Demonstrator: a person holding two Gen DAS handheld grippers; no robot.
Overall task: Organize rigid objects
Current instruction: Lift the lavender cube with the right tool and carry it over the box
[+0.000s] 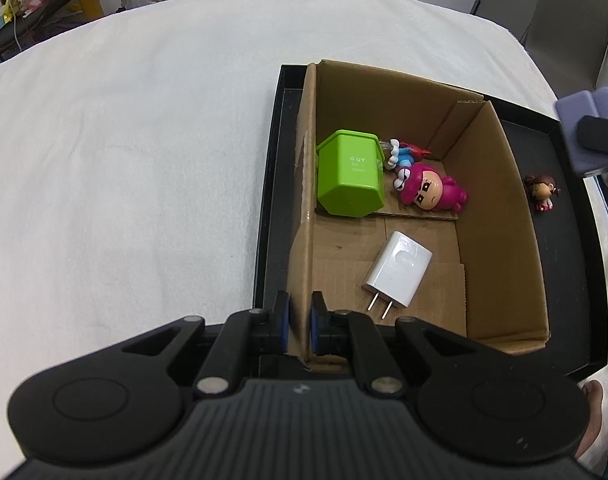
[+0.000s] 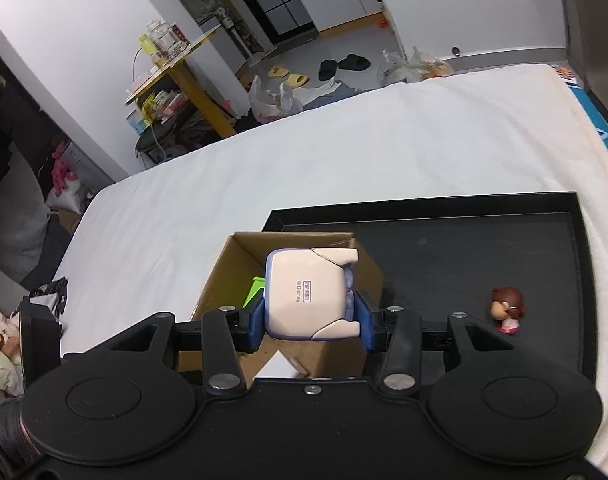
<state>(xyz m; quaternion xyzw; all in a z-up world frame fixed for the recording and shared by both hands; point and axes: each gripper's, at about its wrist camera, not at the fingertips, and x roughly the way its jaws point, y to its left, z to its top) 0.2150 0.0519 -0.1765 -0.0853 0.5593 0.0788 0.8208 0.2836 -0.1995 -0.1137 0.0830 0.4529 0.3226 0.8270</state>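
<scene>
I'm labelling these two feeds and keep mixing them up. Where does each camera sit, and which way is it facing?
Left wrist: on the left gripper, looking steeply down into the cardboard box, jaws clamped on its wall; its fingers show.
Right wrist: on the right gripper, facing across the bed, holding a Pop Mart figure above the box; a sleeve shows.
Shared: box, black tray, brown-haired figurine, green container.
</scene>
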